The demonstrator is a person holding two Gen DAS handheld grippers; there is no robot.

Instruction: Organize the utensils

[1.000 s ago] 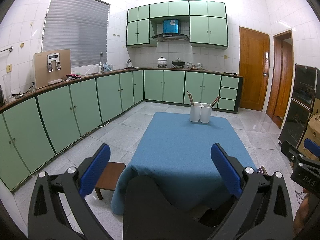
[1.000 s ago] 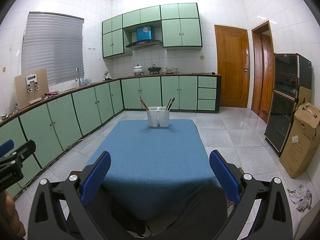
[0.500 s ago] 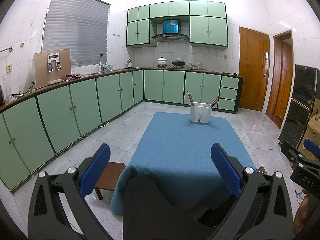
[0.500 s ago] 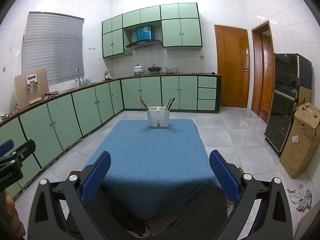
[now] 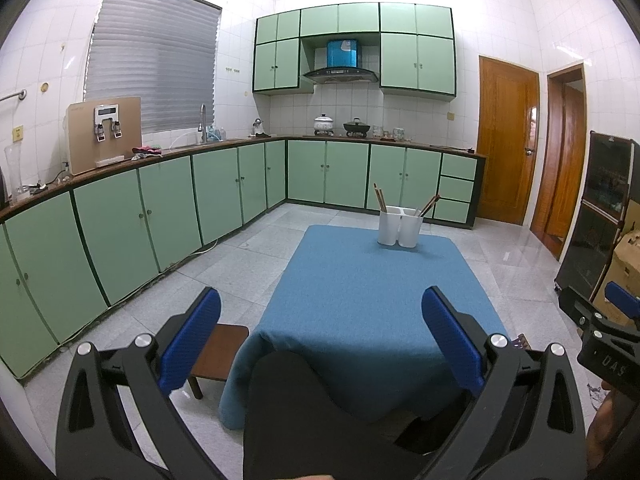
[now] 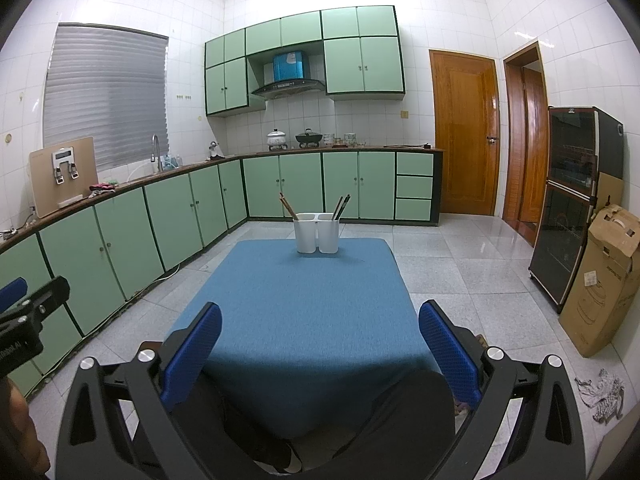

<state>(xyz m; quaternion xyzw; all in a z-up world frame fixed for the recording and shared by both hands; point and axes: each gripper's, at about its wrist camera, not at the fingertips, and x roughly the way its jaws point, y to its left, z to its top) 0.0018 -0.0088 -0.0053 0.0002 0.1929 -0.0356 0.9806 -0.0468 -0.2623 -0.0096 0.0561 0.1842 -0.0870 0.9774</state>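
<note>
A white two-compartment utensil holder (image 5: 400, 227) stands at the far end of the blue-clothed table (image 5: 376, 300); it also shows in the right wrist view (image 6: 316, 233). Chopsticks (image 5: 380, 197) lean out of its left compartment and more chopsticks (image 5: 428, 205) out of its right one. My left gripper (image 5: 322, 334) is open and empty, held back over the table's near edge. My right gripper (image 6: 320, 344) is open and empty too, also at the near edge. Each gripper shows at the side of the other's view.
Green cabinets (image 5: 168, 208) line the left and far walls. A small wooden stool (image 5: 218, 354) stands at the table's left near corner. A dark cabinet (image 6: 576, 204) and a cardboard box (image 6: 604, 280) stand on the right. My dark-clothed knees (image 5: 320, 412) are below the grippers.
</note>
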